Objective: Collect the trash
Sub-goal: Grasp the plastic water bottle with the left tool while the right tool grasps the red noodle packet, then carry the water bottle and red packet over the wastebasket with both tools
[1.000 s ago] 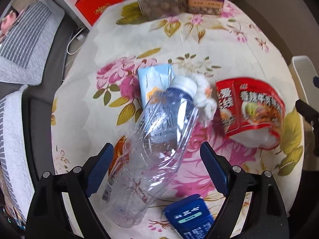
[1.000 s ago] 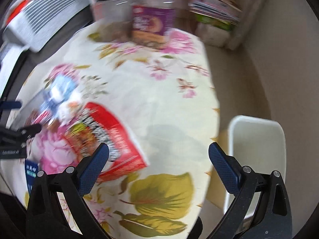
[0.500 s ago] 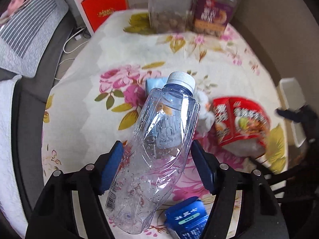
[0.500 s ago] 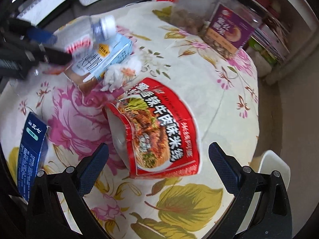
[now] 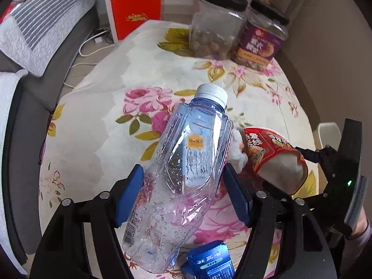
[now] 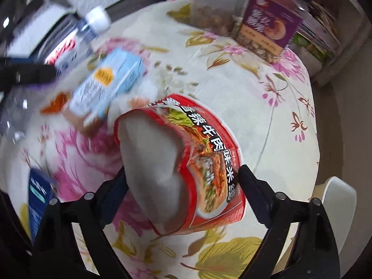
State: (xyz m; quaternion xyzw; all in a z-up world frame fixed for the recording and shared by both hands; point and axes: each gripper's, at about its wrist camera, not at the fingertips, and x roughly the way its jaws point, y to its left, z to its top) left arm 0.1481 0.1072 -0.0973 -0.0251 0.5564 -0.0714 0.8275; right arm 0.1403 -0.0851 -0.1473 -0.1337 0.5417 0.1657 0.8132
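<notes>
- A floral tablecloth (image 5: 111, 107) covers the table; a white bin (image 6: 339, 200) stands beside it.
- Left gripper (image 5: 183, 195) pinches the plastic bottle (image 5: 183, 179), held above the cloth.
- Right gripper (image 6: 183, 183) clamps the crushed noodle cup (image 6: 186, 162).
- Judged step: grasping done; next, carry both to the bin.

A home living room: floral-clothed counter (image 5: 116, 88) beside a grey sofa (image 5: 28, 97) with quilted throw, snack jars (image 5: 216, 25) at its far edge.

Red noodle cup (image 6: 204, 162), floral tablecloth (image 5: 148, 74)
</notes>
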